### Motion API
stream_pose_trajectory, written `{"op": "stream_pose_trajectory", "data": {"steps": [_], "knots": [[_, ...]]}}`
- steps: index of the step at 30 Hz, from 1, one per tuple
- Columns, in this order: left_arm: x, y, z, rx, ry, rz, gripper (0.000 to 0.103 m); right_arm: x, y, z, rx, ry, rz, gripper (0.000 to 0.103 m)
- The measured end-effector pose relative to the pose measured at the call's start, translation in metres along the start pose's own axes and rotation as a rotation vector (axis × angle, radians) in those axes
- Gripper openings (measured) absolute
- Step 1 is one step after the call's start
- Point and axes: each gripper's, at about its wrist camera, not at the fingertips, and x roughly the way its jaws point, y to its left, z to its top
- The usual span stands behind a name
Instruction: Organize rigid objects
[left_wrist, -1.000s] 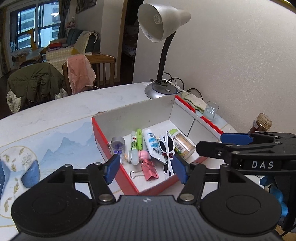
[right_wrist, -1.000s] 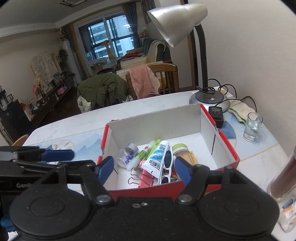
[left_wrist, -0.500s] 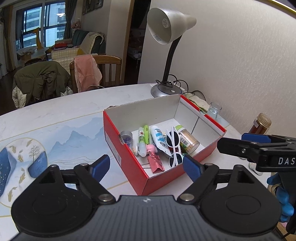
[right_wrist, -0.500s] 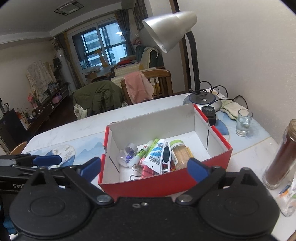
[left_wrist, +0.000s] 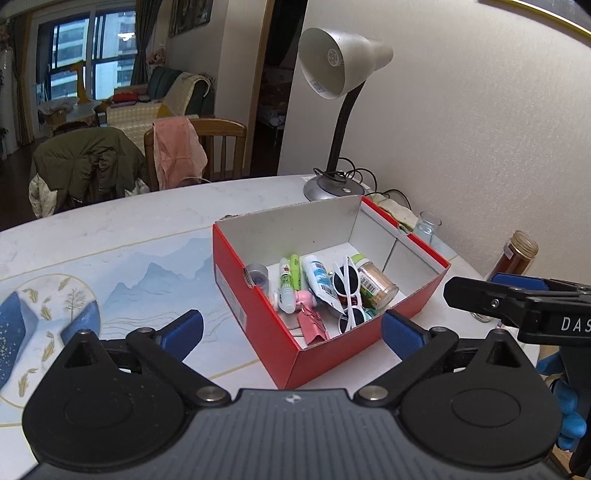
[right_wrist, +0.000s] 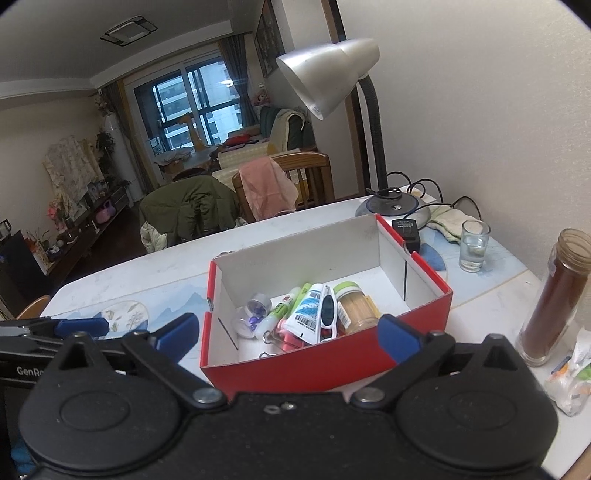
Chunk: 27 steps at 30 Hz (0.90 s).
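A red cardboard box (left_wrist: 258, 317) (right_wrist: 436, 306) with a white inside stands on the table. In it lie white sunglasses (left_wrist: 349, 288) (right_wrist: 327, 312), a white and blue tube (left_wrist: 319, 282) (right_wrist: 308, 314), a green-capped jar (left_wrist: 375, 282) (right_wrist: 354, 302), green and white pens (left_wrist: 290, 280), a small clear jar (left_wrist: 257, 277) (right_wrist: 255, 312) and pink clips (left_wrist: 312, 323). My left gripper (left_wrist: 291, 330) is open and empty in front of the box. My right gripper (right_wrist: 288, 332) is open and empty, also in front of the box, and shows from the side in the left wrist view (left_wrist: 517, 299).
A silver desk lamp (left_wrist: 334, 74) (right_wrist: 332, 81) stands behind the box, with a cloth and a black adapter (right_wrist: 406, 229) beside its base. A glass of water (right_wrist: 472, 245) and a tall brown jar (right_wrist: 554, 295) stand right of the box. Chairs with clothes stand beyond the table.
Both grippers have opened wide and drawn back from the box, which now looks smaller and farther. The objects in the box have not moved.
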Motion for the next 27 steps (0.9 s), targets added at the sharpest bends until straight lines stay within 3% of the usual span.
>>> {"op": "stream_pose_trajectory", "data": {"steps": [27], "knots": [[-0.0075,0.0072,-0.0069,-0.029,-0.010,0.030,0.103,0.0000,0.0053,-0.0072,0.012,0.027,-0.012,0.103]]}}
